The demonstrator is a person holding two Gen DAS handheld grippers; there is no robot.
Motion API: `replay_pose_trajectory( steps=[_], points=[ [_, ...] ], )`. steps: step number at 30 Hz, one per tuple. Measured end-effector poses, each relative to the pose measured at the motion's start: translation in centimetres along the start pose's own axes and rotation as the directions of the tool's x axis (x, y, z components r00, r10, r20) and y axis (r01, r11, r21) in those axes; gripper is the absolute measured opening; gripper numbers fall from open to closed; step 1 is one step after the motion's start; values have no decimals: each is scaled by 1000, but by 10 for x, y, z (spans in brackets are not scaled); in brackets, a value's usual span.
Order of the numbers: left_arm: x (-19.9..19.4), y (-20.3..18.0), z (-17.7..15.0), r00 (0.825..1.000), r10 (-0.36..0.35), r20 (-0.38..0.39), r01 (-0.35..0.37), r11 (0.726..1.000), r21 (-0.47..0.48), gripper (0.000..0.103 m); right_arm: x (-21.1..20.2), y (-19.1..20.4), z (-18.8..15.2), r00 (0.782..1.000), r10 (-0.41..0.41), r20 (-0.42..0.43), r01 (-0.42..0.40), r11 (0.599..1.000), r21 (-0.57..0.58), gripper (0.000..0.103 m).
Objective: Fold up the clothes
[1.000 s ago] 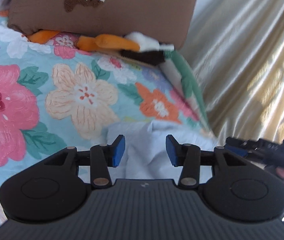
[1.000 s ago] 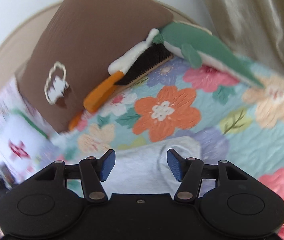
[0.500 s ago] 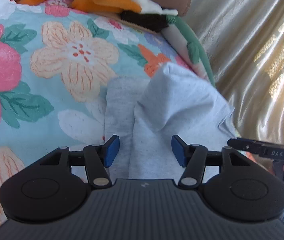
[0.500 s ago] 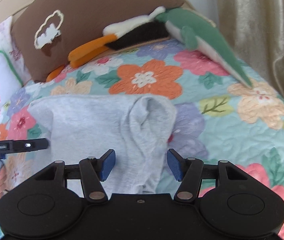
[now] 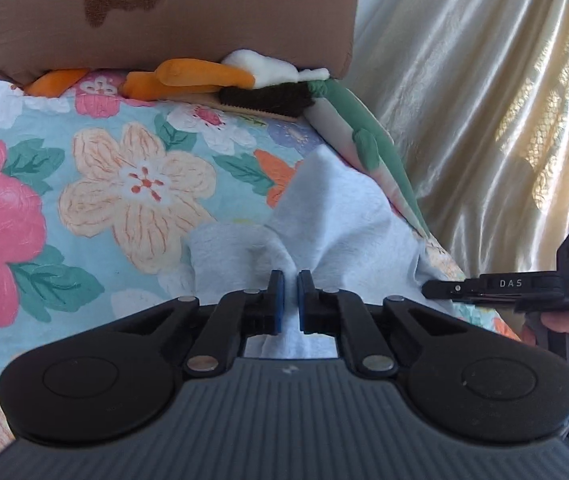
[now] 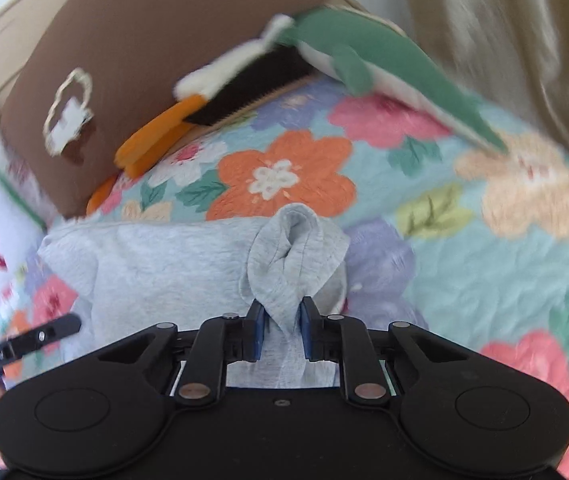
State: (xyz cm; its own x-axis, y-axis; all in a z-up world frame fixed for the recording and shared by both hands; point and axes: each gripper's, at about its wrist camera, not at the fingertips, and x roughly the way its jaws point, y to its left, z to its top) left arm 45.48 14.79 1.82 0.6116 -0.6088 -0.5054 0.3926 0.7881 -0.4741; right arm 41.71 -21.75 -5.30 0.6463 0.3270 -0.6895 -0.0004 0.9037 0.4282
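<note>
A light grey knit garment [image 6: 156, 268] lies crumpled on the near part of a floral quilted bedspread [image 6: 484, 264]. The left gripper [image 5: 288, 296] has just closed, and its blue pads [image 5: 278, 300] pinch a fold of the grey cloth near the garment's edge. The right gripper [image 6: 278, 328] has also just been closing; its pads [image 6: 258, 330] squeeze a bunched, twisted ridge of the same garment. At the far end of the bed a brown pillow with a white embroidered figure [image 5: 188, 12] leans upright, with an orange, white, black and green plush toy [image 5: 244, 84] lying against its base. A cream satin curtain [image 5: 484, 100] hangs at the right.
</note>
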Motion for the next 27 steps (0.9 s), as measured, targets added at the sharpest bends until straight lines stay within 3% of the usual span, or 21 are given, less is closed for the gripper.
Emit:
replay_pose_trajectory(
  steps=[2,5,8,11,15,18,22,25,27],
  points=[
    [6,1,-4,999,27,-21,-27,999,18,6,0,-11,-3,1000,-19,13,17,996,93,31],
    [15,6,-10,998,45,-53,-44,999,13,7,-5,14,-7,995,-80,54,84,994,-70,34],
    [17,10,-10,997,44,-65,-44,999,1,7,-1,34,-8,988,-132,76,145,965,-220,35],
    [18,10,-12,996,48,-71,-48,999,3,8,0,43,-3,987,-138,78,152,963,-224,40],
    [21,8,-13,993,78,-91,-77,997,15,9,4,41,3,976,-185,115,206,955,-212,39],
    [21,8,-14,991,101,-92,-100,995,13,10,13,28,11,974,-209,85,222,955,-197,10],
    [23,8,-15,989,112,-101,-111,994,16,10,15,19,12,958,-266,108,283,938,-201,10],
    [23,10,-15,989,107,-104,-107,994,7,10,12,8,15,948,-309,78,316,942,-111,11],
    [22,11,-13,991,94,-99,-94,996,-2,11,1,13,13,957,-279,75,284,957,-58,14]
  ],
)
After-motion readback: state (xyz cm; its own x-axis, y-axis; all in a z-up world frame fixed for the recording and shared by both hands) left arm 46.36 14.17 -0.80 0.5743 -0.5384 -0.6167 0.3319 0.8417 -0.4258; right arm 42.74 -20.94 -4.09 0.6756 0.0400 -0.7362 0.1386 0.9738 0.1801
